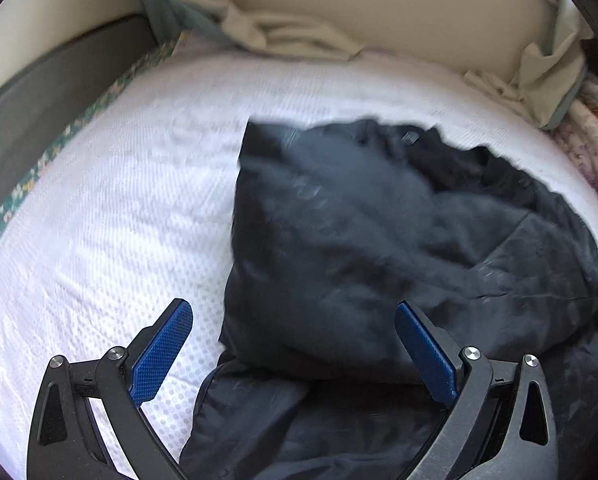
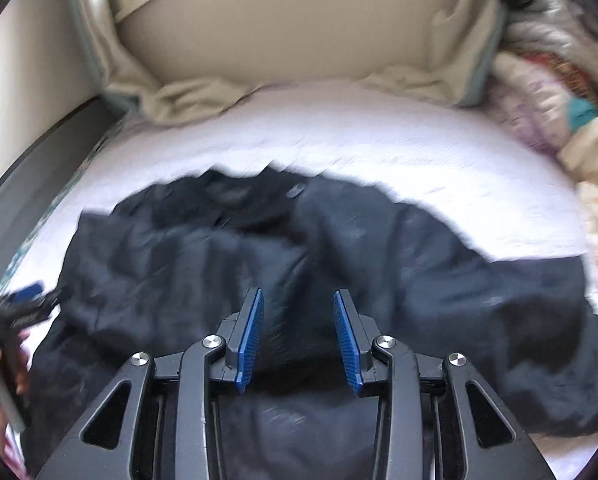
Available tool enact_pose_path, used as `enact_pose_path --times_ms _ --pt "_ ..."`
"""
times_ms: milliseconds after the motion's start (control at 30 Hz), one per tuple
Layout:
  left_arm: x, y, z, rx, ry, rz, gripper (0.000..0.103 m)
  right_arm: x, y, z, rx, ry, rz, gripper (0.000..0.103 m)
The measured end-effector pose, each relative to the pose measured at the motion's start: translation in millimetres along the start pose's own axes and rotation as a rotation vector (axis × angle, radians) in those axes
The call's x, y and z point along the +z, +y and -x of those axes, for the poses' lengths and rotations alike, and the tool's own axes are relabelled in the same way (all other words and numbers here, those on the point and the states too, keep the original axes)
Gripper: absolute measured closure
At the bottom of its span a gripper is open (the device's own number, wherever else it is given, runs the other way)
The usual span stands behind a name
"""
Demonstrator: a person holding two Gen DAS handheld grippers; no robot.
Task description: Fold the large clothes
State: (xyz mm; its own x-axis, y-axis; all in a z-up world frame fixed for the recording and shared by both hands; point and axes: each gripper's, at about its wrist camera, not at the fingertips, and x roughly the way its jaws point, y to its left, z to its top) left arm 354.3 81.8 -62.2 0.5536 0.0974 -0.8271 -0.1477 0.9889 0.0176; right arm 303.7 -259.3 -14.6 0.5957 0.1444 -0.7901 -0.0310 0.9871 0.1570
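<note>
Both your tongs, left (image 1: 295, 320) and right (image 2: 298, 312), are spread, pinching nothing; the jacket (image 1: 359, 248) could flop open on the bed (image 1: 119, 200).

Both wrist views steeply down, bed (image 1: 99, 208) shared

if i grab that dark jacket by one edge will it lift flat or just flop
Probably flop: the dark jacket lies crumpled in soft folds on the white mattress cover, so an edge would likely rise while the rest drags. Its slightly shiny fabric hints it may be slippery. It looks puffy, so likely light for its bulk.
</note>
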Motion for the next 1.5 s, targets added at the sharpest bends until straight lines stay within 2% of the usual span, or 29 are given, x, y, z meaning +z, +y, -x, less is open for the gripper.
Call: enact_pose_path --times_ms 67,133,233,467,667,767,867,933,1033,1067,1200,1333,1467,1500 --pt "-3 6 -17 -0.002 0.050 0.016 0.000 -6 1 -18 -0.009 0.039 -0.001 0.073" --pt "-6 14 -30 -0.050 0.095 0.052 0.000 -12 0 -37 -0.004 0.087 -0.013 0.073" --pt "-9 20 -41 -0.094 0.120 0.078 0.000 -23 0 -56 -0.025 0.131 -0.011 0.073" --pt "-21 12 -47 -0.070 0.091 0.035 0.000 -44 16 -72 -0.118 0.092 0.077 0.073" --pt "-18 21 -50 -0.118 0.114 0.083 0.000 -47 9 -72 -0.085 0.066 0.052 0.073" --pt "-11 30 -27 -0.112 0.099 0.117 0.002 -44 9 -66 -0.079 0.070 0.044 0.073" --pt "4 33 4 -0.105 -0.026 0.111 0.004 -38 8 -58 -0.063 0.103 0.015 0.070" --pt "9 41 10 -0.099 -0.057 0.123 0.004 -31 6 -49 -0.025 0.120 -0.032 0.064" --pt "4 55 -6 0.046 -0.018 0.142 0.008 -20 1 -24 0.033 0.091 -0.094 0.063" --pt "1 59 -11 0.058 -0.004 0.155 0.008 -18 1 -16 0.043 0.076 -0.099 0.063" --pt "-8 66 -32 0.075 0.054 0.152 0.008 -11 -2 11 0.051 0.020 -0.096 0.062" --pt "-8 60 -45 0.085 0.066 0.149 0.008 -12 -9 23 0.055 0.027 -0.119 0.061" --pt "0 60 -22 0.063 0.063 0.187 0.009 -9 -26 54 0.081 -0.012 -0.177 0.058" --pt "0 60 -13 0.058 0.053 0.192 0.009 -7 -33 62 0.078 -0.031 -0.204 0.051"
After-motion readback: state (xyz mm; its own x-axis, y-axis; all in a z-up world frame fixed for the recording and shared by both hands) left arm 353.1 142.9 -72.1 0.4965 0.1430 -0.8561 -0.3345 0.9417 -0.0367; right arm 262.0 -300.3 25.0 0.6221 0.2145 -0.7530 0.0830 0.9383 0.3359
